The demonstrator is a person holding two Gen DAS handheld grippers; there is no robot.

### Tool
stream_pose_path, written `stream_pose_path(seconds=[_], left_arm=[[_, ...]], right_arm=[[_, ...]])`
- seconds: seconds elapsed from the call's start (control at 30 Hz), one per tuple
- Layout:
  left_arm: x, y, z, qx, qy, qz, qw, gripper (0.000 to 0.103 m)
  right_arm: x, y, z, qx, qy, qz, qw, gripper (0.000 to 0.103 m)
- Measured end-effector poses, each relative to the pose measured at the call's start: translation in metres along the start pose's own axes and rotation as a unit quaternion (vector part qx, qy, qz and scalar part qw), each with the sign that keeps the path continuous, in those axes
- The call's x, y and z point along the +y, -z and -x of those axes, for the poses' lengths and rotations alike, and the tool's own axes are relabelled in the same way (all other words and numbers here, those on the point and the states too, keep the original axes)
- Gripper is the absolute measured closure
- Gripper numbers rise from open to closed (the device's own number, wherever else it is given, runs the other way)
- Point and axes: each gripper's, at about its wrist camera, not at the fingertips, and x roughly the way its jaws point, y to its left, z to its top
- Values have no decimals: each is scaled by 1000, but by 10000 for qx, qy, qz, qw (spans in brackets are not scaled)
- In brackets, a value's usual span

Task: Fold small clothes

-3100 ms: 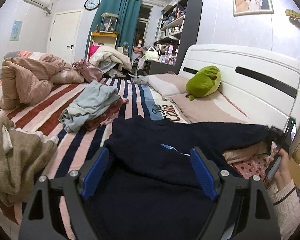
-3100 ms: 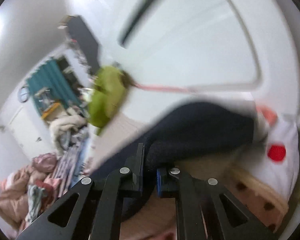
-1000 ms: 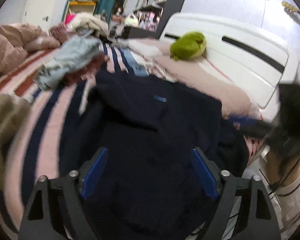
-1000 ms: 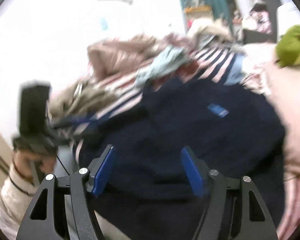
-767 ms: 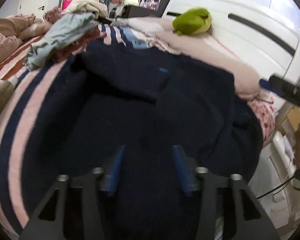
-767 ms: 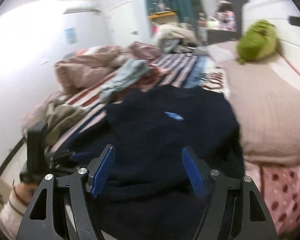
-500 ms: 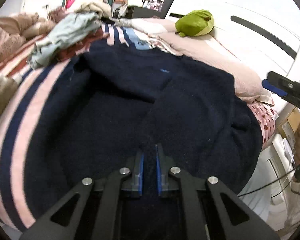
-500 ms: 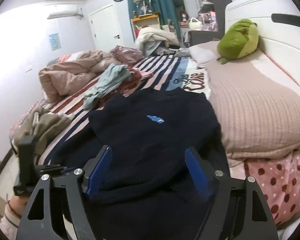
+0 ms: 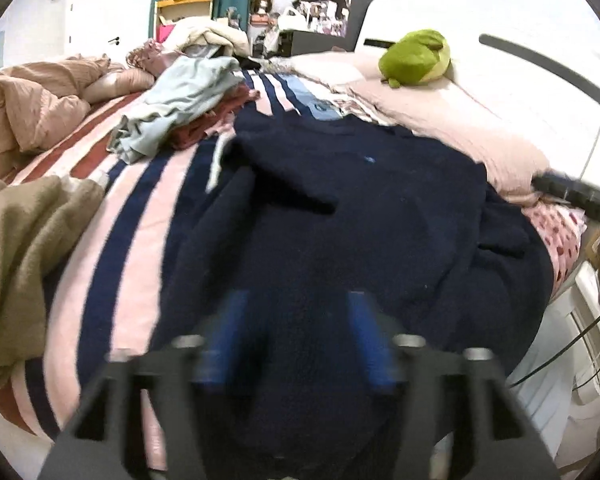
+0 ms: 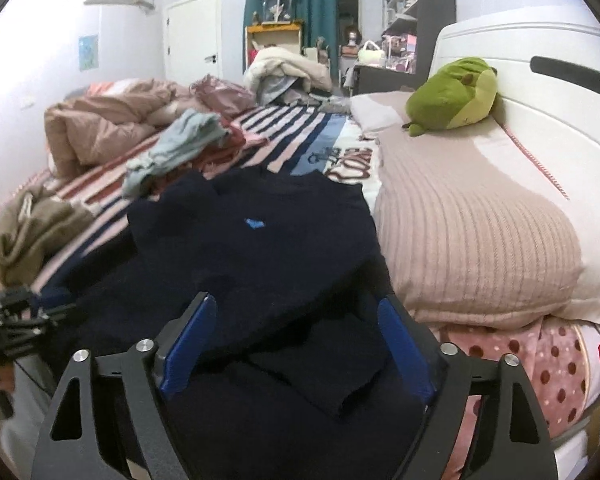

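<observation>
The navy sweater (image 10: 260,248) lies spread on the striped bedspread (image 9: 132,216), directly ahead of and under both my grippers, its collar end away from me toward the far side of the bed and its hem nearest me, so its long axis runs away from me. My right gripper (image 10: 296,344) has its blue pads spread wide and holds nothing; it hovers over the near right part, where a sleeve already lies folded across the body. My left gripper (image 9: 294,340) is blurred, but its pads stand clearly apart with only dark fabric showing between them, gripping nothing. I judge the right one nearer to the folded sleeve and the hem corner beside the pink ribbed pillow (image 10: 472,240), the left one nearer to the loose left side of the sweater that bunches toward the stripes. The pillow presses right against the sweater's right edge and may crowd a fold there. Farther off sit a light blue garment (image 9: 180,100) on a red one, a tan garment (image 9: 24,240) at the left, and a green plush (image 10: 452,96) on the pillow, all away from my path.
</observation>
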Motion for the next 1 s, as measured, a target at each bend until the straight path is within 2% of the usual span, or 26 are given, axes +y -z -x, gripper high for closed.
stream_pose_path(seconds=[0.07,0.13,0.17,0.27,0.33,0.37,0.43,0.5,0.57,0.6,0.73,0.83,0.93,1.0], left_arm=[[11,0,6,1,8,113,9999,33],[23,2,9,50,-42,148,9999,24],[29,4,9,111,-46,155,9998,23],[43,10,3,324,78,215,9992,22],[53,15,-7,458,162,411,9980,22],[56,18,-11,503,235,507,9972,22],[59,23,-17,546,475,673,9951,22],[56,25,-20,535,463,676,9952,23],[51,26,-21,571,370,587,9960,27],[49,26,-21,598,362,561,9960,33],[47,27,-19,633,450,506,9957,44],[49,28,-18,641,640,533,9945,47],[42,28,-21,658,1066,553,9906,47],[30,28,-26,675,936,410,9925,47]], right_arm=[[-7,7,-9,212,-93,11,9997,17],[-21,20,-18,458,-233,-75,9986,17],[-31,29,-21,589,-308,-177,9976,17],[-62,50,-25,795,-691,-472,9933,17],[-81,64,-28,895,-1027,-578,9890,17],[-87,69,-30,964,-1060,-607,9878,17],[-99,79,-34,1111,-1128,-680,9850,17],[-104,83,-30,1053,-1458,-665,9814,18],[-104,84,-27,1130,-1502,-550,9806,23],[-103,84,-26,1189,-1421,-491,9815,26],[-104,84,-26,1265,-1244,-456,9831,35],[-105,87,-27,1229,-1388,-508,9814,34],[-94,88,-29,1253,-1882,-380,9734,34],[-86,87,-33,1233,-2039,-424,9703,34]])
